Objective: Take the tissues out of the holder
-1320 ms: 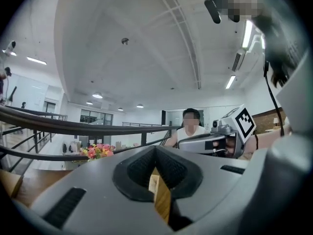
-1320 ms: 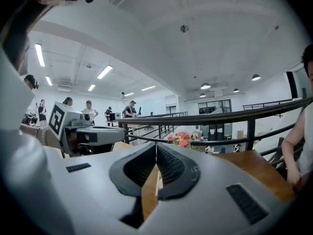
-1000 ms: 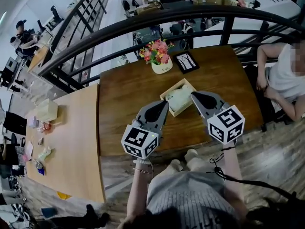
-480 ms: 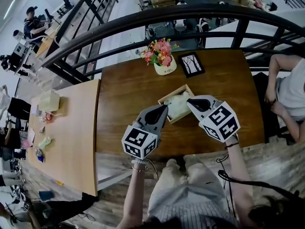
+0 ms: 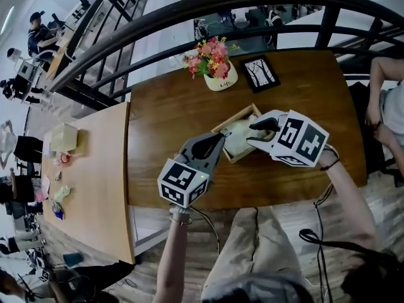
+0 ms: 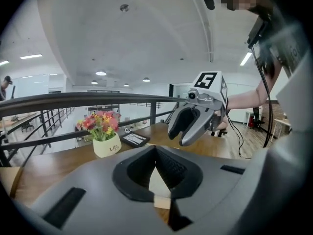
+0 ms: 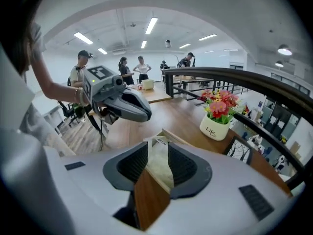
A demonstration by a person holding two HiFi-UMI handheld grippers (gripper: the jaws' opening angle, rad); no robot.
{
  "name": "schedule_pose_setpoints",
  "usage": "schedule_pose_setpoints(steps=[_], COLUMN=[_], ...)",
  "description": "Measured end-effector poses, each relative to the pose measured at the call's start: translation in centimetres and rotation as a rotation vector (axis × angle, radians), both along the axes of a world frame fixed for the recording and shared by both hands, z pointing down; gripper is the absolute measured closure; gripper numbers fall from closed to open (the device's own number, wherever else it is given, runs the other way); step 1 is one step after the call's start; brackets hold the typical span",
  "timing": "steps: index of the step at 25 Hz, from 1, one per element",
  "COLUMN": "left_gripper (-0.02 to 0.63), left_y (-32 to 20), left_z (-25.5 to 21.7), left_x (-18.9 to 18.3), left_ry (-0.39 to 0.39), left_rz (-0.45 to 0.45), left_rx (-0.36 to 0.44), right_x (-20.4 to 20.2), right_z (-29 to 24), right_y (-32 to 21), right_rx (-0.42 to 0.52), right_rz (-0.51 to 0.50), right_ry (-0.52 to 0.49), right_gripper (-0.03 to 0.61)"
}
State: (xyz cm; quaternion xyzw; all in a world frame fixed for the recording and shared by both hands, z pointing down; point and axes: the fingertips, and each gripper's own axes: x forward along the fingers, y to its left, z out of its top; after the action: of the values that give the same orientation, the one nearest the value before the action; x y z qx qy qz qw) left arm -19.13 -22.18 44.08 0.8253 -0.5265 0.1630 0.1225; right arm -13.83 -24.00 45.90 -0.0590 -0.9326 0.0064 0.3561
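Note:
A wooden tissue holder [image 5: 222, 125] lies on the brown table [image 5: 164, 118], with pale tissues [image 5: 237, 136] bunched in it. My right gripper [image 5: 252, 130] reaches over the holder from the right. In the right gripper view a raised tissue [image 7: 159, 166] stands between the jaws of this gripper [image 7: 158, 150], above the holder's rim [image 7: 172, 136]. These jaws have just been opening and are open, not pinching the tissue. My left gripper [image 5: 219, 139] hovers at the holder's near left corner, shut and empty [image 6: 155, 149].
A white pot of flowers [image 5: 219, 78] and a small framed picture [image 5: 260, 73] stand behind the holder. A pale wooden table [image 5: 95, 169] with a tissue box [image 5: 63, 137] adjoins on the left. A black railing [image 5: 189, 24] runs behind. A seated person [image 5: 386, 100] is at the right.
Both grippers have come down closer to the holder. The right one has rolled, its tip now sits over the tissues, and its jaws have opened. The left gripper stays shut.

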Motion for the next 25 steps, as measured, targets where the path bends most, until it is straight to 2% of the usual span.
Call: schedule_pose_setpoints(steps=[5, 14, 18, 20, 22, 25], left_gripper=[0.606, 0.606, 0.606, 0.606, 0.606, 0.606], left_y=[-0.8, -0.3, 0.0, -0.1, -0.1, 0.0], left_z=[0.8, 2.5, 2.6, 2.6, 2.7, 2.7], left_x=[0.5, 2.2, 2.2, 1.9, 1.5, 1.0], left_ry=[0.013, 0.042, 0.044, 0.044, 0.042, 0.043], left_rz=[0.011, 0.012, 0.005, -0.004, -0.011, -0.023], left_rx=[-0.018, -0.064, -0.064, -0.064, -0.064, -0.063], right_x=[-0.3, -1.4, -1.3, -1.2, -1.1, -1.1], right_z=[2.0, 5.0, 6.5, 7.1, 7.5, 7.4], right_y=[-1.3, -0.3, 0.0, -0.2, -0.3, -0.1], right_rx=[0.086, 0.223, 0.241, 0.276, 0.324, 0.292], right_rz=[-0.037, -0.192, -0.216, -0.248, -0.287, -0.296], right_ry=[0.073, 0.233, 0.294, 0.32, 0.33, 0.318], right_gripper=[0.448, 0.446, 0.448, 0.472, 0.561, 0.566])
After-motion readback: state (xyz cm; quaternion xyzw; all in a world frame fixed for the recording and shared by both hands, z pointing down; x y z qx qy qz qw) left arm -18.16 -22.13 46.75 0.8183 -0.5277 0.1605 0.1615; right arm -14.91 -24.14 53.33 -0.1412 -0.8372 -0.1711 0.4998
